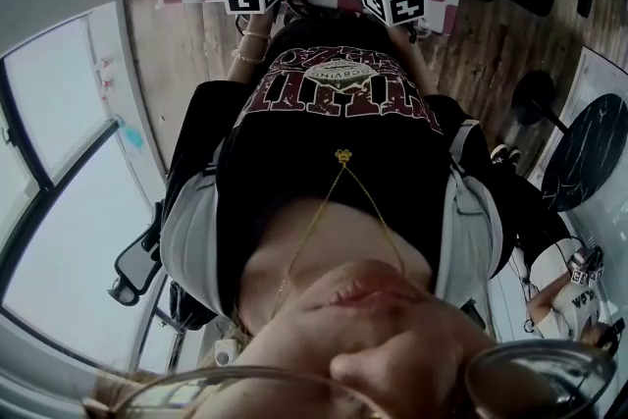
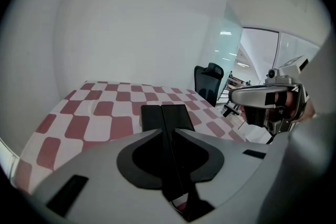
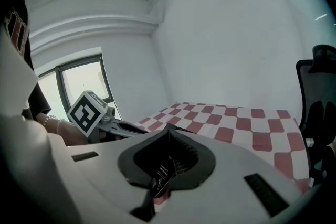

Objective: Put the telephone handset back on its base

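step: honestly doesn't look started. no handset and no base show up in any view, so i can't say where the phone is. best guess is it's somewhere below or outside what the cameras catch.
left gripper (image 2: 164, 113): empty. its fingers (image 2: 152, 118) are pressed flat together with nothing between them, held up over the near edge of the desk (image 2: 94, 118) and aimed toward the far edge.
right gripper (image 3: 168, 136): same deal, fingers closed on each other and nothing pinched. it sits just beside the left one, and the left one's marker cube (image 3: 86, 109) shows off to its side.
head view: camera is mostly looking at the person's own torso, with both grippers held out in front over the checkered cloth. not much use for finding the phone.
next move: i'd say find the handset first. that means tipping the grippers down toward the desk, then spreading one set of fingers before going in for a grab.
edges: far edge of the desk runs right up against a plain white wall (image 2: 136, 23), so no overshoot room there. a black chair (image 2: 210, 78) stands past the right edge, and a window (image 3: 79, 81) is off past the left edge.
open room: every bit of the cloth in view is bare, so plenty of space to swing around low.
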### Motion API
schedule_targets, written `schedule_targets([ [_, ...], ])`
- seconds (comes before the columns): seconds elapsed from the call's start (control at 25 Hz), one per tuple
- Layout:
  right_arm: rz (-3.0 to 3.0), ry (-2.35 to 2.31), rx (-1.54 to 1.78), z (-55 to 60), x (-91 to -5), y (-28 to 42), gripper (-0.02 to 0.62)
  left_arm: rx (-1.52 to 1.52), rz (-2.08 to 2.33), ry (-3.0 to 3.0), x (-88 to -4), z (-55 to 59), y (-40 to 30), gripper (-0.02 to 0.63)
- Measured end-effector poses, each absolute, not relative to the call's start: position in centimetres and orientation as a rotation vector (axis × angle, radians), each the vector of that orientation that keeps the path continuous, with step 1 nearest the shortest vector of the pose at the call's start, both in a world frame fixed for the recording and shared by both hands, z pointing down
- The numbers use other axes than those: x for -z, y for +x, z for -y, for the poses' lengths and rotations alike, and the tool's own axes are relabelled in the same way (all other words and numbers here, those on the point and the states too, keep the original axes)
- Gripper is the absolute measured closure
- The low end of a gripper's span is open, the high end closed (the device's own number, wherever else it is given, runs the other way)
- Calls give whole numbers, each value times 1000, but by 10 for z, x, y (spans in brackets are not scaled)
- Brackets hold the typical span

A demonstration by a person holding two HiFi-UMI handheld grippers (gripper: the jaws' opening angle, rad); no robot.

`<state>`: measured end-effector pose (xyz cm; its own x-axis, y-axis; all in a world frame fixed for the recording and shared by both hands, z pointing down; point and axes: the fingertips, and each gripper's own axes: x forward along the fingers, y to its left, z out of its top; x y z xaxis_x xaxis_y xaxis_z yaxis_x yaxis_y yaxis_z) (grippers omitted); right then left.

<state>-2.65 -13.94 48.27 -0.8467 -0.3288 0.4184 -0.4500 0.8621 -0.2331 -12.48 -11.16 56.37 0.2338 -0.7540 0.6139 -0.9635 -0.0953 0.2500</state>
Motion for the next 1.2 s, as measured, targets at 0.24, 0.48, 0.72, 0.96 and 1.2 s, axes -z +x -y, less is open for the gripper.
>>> schedule_targets([
  [0.24,2675,558,-464,138,-482,-27,574,-418,1598,1933,-552,112,-117,573],
  [0.48,2688,548,-493,140,-481,-31,574,-371,1589,1975,-538,118,-111,594],
  [0.72,2698,538,-525,144,-477,-36,574,-376,1588,2030,-520,125,-103,595],
  [0.96,2712,517,-503,147,-471,-46,574,-365,1581,2060,-509,132,-100,595],
  [1.2,2742,524,-480,156,-457,-54,574,-336,1596,2091,-490,140,-100,595],
])
